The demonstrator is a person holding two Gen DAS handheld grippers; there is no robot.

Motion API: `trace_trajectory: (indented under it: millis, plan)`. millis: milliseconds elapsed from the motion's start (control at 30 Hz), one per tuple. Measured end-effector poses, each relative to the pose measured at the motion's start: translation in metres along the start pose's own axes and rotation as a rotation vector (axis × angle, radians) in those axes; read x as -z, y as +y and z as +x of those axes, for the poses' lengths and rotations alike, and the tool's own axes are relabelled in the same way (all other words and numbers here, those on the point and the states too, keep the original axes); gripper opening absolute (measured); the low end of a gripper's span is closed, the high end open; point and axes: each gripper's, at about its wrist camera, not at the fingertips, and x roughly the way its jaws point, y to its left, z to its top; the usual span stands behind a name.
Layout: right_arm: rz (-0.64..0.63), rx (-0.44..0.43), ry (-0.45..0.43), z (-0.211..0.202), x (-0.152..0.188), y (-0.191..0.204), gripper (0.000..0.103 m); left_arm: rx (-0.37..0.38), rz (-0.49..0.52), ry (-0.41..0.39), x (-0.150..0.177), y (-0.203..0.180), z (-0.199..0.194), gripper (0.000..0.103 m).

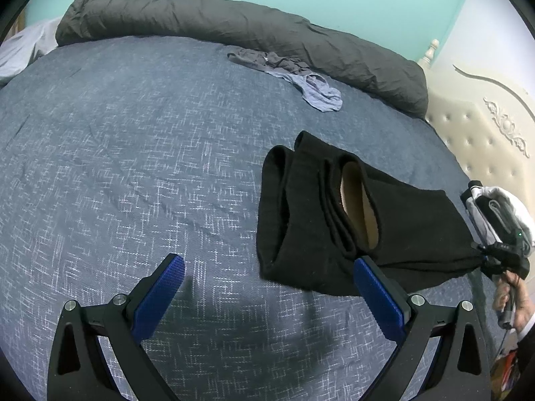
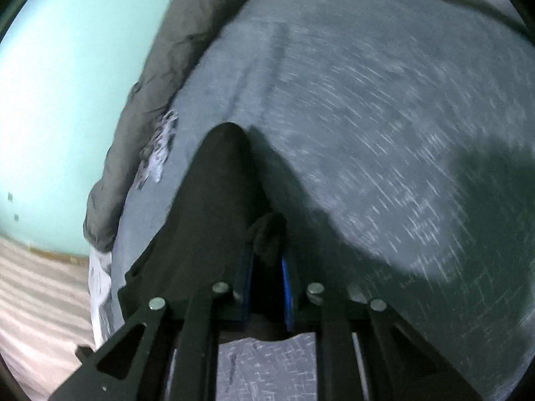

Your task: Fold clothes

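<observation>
A black garment (image 1: pixel 367 207) with a tan lining lies partly folded on the blue bed cover (image 1: pixel 133 133), right of centre. My left gripper (image 1: pixel 267 262) hovers open just in front of its near edge, with nothing between the blue pads (image 1: pixel 160 294). At the far right my right gripper (image 1: pixel 491 257) pinches the garment's corner, where the cloth is pulled to a point. In the blurred right wrist view the right gripper (image 2: pixel 267 254) is nearly closed, with a bunch of black cloth (image 2: pixel 217 193) between its jaws; the cloth stretches away from it across the bed.
A rolled dark grey duvet (image 1: pixel 234 26) runs along the far side of the bed. A crumpled blue-grey garment (image 1: pixel 301 77) lies in front of it. A cream tufted headboard (image 1: pixel 485 140) stands at the right, a pale pillow (image 1: pixel 20 53) at the far left.
</observation>
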Motion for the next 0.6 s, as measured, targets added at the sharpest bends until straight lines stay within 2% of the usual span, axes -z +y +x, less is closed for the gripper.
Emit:
trace_trajectory:
  millis: [67, 133, 233, 267, 367, 500, 533, 567, 600]
  plan:
    - [0.062, -0.028, -0.023, 0.003, 0.004, -0.012, 0.015, 0.004, 0.003, -0.002, 0.0, -0.001, -0.001, 0.103]
    - [0.028, -0.007, -0.056, 0.0, 0.005, -0.008, 0.021, 0.006, 0.005, -0.005, 0.0, -0.002, -0.002, 0.103]
    - [-0.008, 0.049, -0.132, -0.01, 0.001, -0.002, 0.025, 0.006, 0.003, -0.011, -0.001, -0.001, -0.004, 0.103]
    - [-0.018, 0.049, -0.149, -0.013, -0.003, 0.0, 0.03, 0.006, 0.001, -0.009, -0.001, -0.001, -0.003, 0.103]
    - [-0.097, 0.063, -0.092, 0.0, -0.013, 0.013, 0.034, 0.007, 0.0, -0.003, 0.0, 0.0, -0.002, 0.103]
    - [-0.209, 0.093, -0.002, 0.021, -0.017, 0.026, 0.034, 0.009, 0.0, -0.007, -0.001, -0.001, -0.002, 0.103]
    - [-0.223, 0.098, -0.006, 0.022, -0.015, 0.025, 0.034, 0.008, 0.001, -0.007, -0.001, -0.001, -0.002, 0.103]
    - [-0.232, 0.101, -0.011, 0.022, -0.014, 0.024, 0.03, 0.008, 0.002, -0.006, -0.001, -0.001, -0.002, 0.103]
    - [-0.214, 0.093, -0.024, 0.023, -0.015, 0.02, 0.021, 0.009, 0.002, -0.005, 0.0, -0.001, -0.002, 0.103]
